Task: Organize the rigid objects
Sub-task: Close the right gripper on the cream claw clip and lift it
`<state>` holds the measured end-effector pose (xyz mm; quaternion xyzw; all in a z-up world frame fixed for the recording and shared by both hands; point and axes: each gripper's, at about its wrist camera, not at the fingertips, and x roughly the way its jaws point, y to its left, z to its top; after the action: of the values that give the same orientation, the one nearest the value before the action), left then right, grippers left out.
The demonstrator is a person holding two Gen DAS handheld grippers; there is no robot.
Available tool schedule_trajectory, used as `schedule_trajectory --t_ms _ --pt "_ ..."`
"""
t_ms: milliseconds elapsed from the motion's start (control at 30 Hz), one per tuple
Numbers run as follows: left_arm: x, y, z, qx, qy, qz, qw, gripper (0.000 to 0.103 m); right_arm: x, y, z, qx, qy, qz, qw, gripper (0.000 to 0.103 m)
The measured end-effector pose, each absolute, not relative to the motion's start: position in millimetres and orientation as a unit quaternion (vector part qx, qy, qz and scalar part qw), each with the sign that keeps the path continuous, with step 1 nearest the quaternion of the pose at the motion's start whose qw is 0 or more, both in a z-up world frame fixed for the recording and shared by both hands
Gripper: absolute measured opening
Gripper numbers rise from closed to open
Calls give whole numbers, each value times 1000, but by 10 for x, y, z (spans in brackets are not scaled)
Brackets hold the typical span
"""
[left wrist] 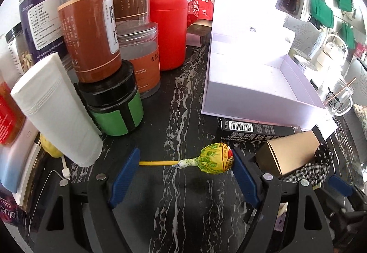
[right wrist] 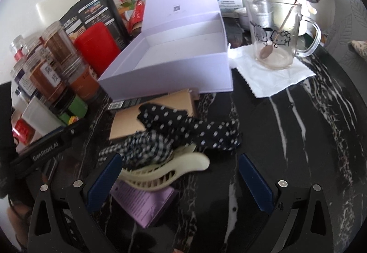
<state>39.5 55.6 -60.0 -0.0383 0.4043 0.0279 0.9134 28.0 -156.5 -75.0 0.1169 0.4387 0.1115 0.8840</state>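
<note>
Black marble with white veins formed the worktop (left wrist: pixel 183 97) we saw. Our left tool (left wrist: pixel 184 161) pinched a lollipop (left wrist: pixel 215 158) lengthwise; our right tool (right wrist: pixel 180 175) stood spread beside a pale hair clip (right wrist: pixel 160 172).

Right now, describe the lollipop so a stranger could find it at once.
Start at the open white box on the black marble table. Nearer the camera, the lollipop spans the left gripper fingers. Only it has a yellow stick and yellow-green wrapper.
</note>
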Motion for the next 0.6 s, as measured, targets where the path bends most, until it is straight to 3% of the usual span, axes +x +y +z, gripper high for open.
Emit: schedule_trajectory --t_ms 600 --pt "202 677 -546 -49 394 33 917 80 319 -1349 -832 113 440 141 880 103"
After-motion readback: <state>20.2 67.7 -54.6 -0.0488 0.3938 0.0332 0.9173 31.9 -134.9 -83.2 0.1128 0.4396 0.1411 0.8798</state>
